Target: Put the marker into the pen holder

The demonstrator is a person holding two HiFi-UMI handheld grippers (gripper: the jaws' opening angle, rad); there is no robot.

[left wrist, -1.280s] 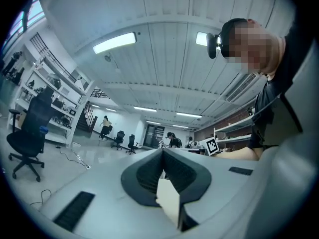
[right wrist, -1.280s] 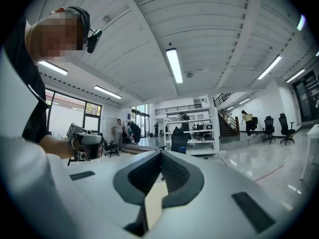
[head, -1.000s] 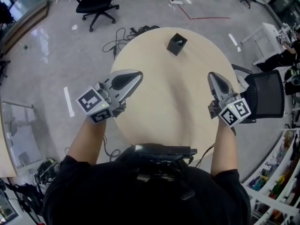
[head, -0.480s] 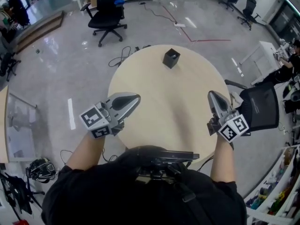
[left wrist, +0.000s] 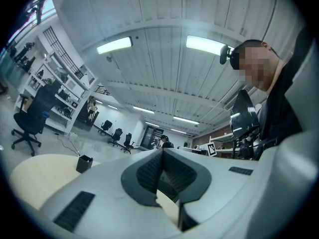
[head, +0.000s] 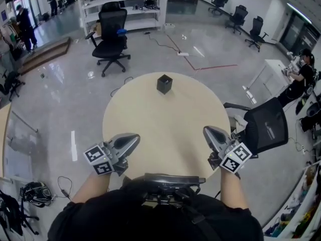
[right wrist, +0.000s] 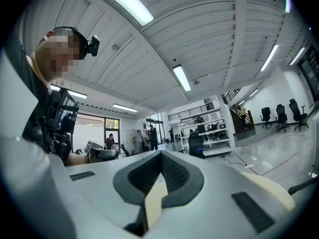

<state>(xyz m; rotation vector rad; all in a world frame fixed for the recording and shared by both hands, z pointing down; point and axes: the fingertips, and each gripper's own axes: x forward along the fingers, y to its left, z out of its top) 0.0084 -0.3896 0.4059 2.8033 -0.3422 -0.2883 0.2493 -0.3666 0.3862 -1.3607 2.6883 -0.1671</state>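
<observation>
A small black square pen holder [head: 164, 84] stands on the far side of the round beige table [head: 165, 119]. I see no marker in any view. My left gripper [head: 136, 137] hovers at the table's near left edge, jaws closed together with nothing between them. At the near right edge my right gripper [head: 206, 130] is likewise shut and empty. The left gripper view shows its closed jaws [left wrist: 162, 151] tilted upward, with the pen holder [left wrist: 84, 163] small and far off at lower left. The right gripper view shows closed jaws [right wrist: 160, 153] aimed at the room and ceiling.
A black office chair [head: 113, 34] stands on the floor beyond the table, and another black chair [head: 266, 127] sits close to its right side. Cables [head: 120, 87] lie on the floor at the far left. A bag [head: 35, 192] rests at lower left.
Both grippers have drawn back toward my body, from over the table to its near edge. The view has lifted, so more of the room shows and the pen holder looks farther away.
</observation>
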